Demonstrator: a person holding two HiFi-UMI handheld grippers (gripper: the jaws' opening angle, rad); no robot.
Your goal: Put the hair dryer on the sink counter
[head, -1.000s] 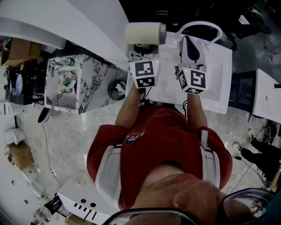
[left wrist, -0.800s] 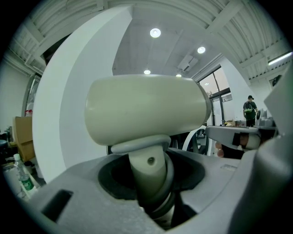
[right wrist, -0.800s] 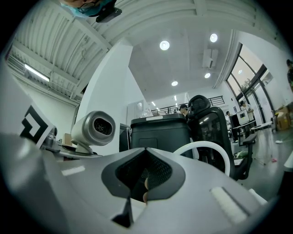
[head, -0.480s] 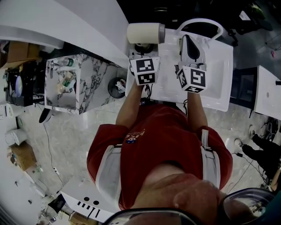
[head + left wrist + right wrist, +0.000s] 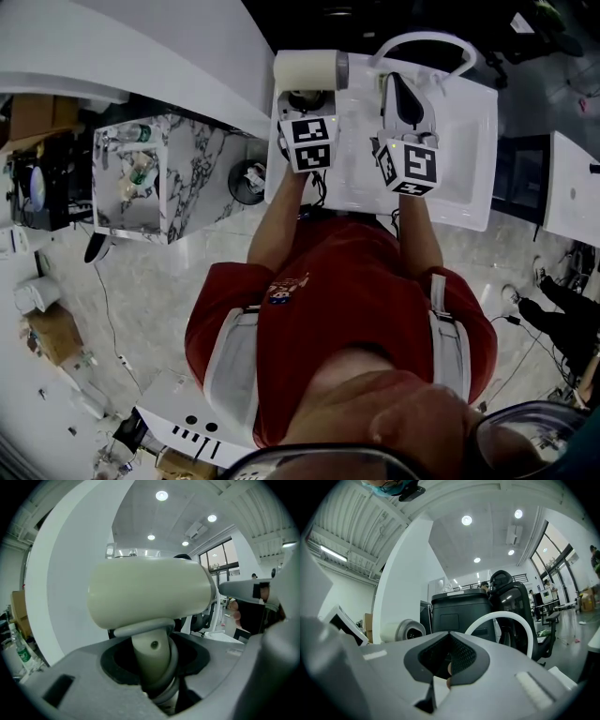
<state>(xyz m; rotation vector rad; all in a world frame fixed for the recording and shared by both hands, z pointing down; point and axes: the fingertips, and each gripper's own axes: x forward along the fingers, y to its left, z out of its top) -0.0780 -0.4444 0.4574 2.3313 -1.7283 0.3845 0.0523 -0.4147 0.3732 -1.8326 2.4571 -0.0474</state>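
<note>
Head view: you've eased both grippers fwd a little. The dryer point(image 5: 309, 68) still hangs over the counter's point(image 5: 469, 169) back-left corner, handle clamped in the L gripper point(image 5: 302, 101), so it's not down yet. R gripper point(image 5: 403, 89) is closed, empty, mid-counter. White arch point(image 5: 422, 42) spans the back edge, well right of the dryer.

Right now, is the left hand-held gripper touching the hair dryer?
Touching. The left gripper view shows the left hand-held gripper with its jaws clamped on both sides of the hair dryer handle.
</note>
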